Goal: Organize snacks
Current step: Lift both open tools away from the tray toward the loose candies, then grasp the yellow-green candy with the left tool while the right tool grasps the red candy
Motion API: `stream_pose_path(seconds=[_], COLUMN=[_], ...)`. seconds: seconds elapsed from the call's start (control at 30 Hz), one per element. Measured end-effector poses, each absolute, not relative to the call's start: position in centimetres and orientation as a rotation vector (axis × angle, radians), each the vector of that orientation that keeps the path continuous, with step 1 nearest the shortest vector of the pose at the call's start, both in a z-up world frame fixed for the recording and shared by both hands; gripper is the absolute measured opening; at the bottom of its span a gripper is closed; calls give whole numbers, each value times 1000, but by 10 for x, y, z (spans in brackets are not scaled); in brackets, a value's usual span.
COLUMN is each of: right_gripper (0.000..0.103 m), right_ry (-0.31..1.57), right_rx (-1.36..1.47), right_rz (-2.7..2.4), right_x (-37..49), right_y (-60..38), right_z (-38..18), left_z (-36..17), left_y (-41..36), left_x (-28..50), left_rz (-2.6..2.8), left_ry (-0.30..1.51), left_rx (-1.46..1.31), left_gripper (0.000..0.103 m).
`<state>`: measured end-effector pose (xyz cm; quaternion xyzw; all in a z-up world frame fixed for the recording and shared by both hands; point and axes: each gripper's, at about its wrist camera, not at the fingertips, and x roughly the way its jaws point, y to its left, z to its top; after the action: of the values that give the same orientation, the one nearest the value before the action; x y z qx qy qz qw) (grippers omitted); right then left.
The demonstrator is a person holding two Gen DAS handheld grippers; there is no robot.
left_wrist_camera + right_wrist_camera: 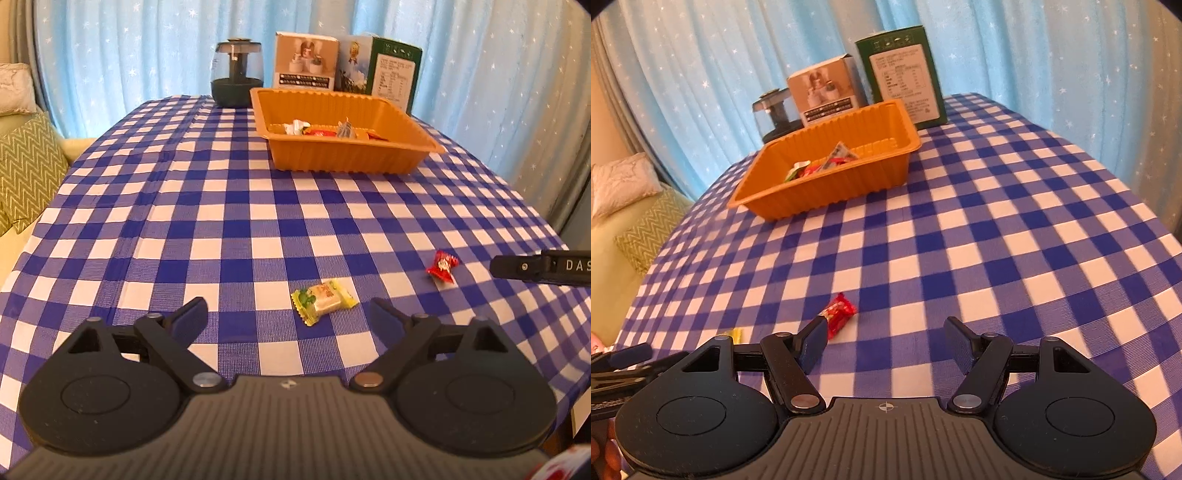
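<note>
Two handheld grippers hover low over a table in a blue-and-white checked cloth (229, 206). Nearest, the left gripper (288, 317) has its jaws spread, with a yellow-green candy (324, 301) lying on the cloth just ahead of the gap. The right gripper (884, 339) is also spread and pinches nothing; a red candy (839, 314) lies beside its left fingertip. Farther back, near the far edge, an orange tray (340, 155) holds several wrapped snacks. Behind it stand a dark jar (236, 74) and two boxes (306, 61).
</note>
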<state>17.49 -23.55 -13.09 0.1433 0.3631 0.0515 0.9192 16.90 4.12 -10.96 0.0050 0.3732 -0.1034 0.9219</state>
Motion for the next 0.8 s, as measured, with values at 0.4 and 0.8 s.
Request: stream_pose_path(seconds=[0.4, 0.8], right_gripper=[54, 51], right_ry=[774, 777], right_rx=[288, 213], right_rz=[197, 217], right_x=[191, 219], right_y=[-212, -191], right_z=[-143, -155], left_z=[-120, -125], left_y=[41, 38], left_x=[180, 186], left_rz=[-209, -202], left_ry=[804, 829], left_rx=[-26, -37], left_gripper=[74, 73])
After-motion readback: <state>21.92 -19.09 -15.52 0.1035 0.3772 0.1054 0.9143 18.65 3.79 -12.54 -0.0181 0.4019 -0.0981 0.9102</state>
